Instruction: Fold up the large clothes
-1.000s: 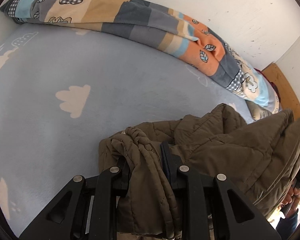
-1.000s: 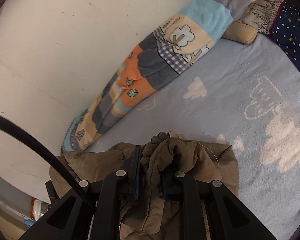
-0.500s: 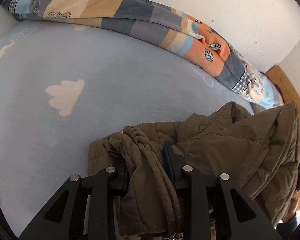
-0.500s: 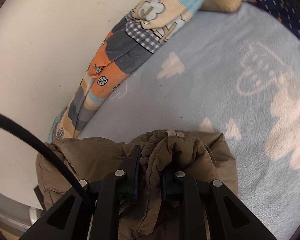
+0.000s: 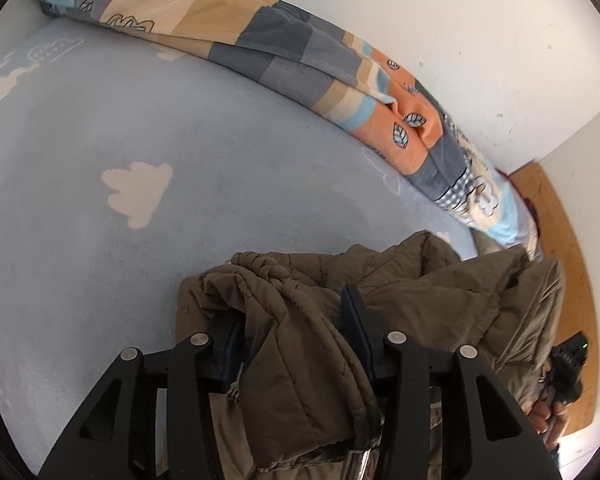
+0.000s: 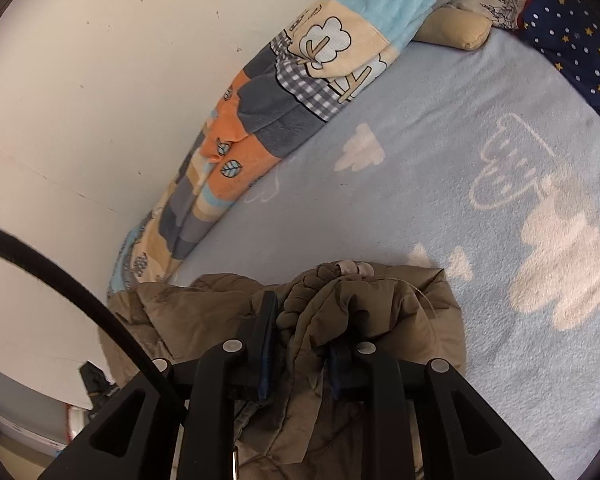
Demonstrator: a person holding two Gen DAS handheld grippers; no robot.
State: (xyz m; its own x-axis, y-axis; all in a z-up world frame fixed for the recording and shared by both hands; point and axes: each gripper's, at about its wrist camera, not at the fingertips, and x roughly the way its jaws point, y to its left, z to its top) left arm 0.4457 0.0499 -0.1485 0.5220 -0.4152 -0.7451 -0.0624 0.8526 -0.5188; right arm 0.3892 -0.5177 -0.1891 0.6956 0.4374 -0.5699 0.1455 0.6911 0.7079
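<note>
An olive-brown quilted jacket is held up over a light blue bed sheet with white cloud prints. My left gripper is shut on a bunched edge of the jacket, which drapes over and between its fingers. My right gripper is shut on another bunched edge of the same jacket. The fabric hangs between the two grippers and hides most of both finger pairs.
A rolled patchwork blanket lies along the white wall at the bed's far side; it also shows in the right wrist view. A beige pillow and a navy starred pillow lie at the bed's head. A black cable crosses the right wrist view.
Both grippers keep their hold on the jacket. The views have shifted a little as the jacket is carried over the bed; the left one swung slightly, the right one tilted back.
</note>
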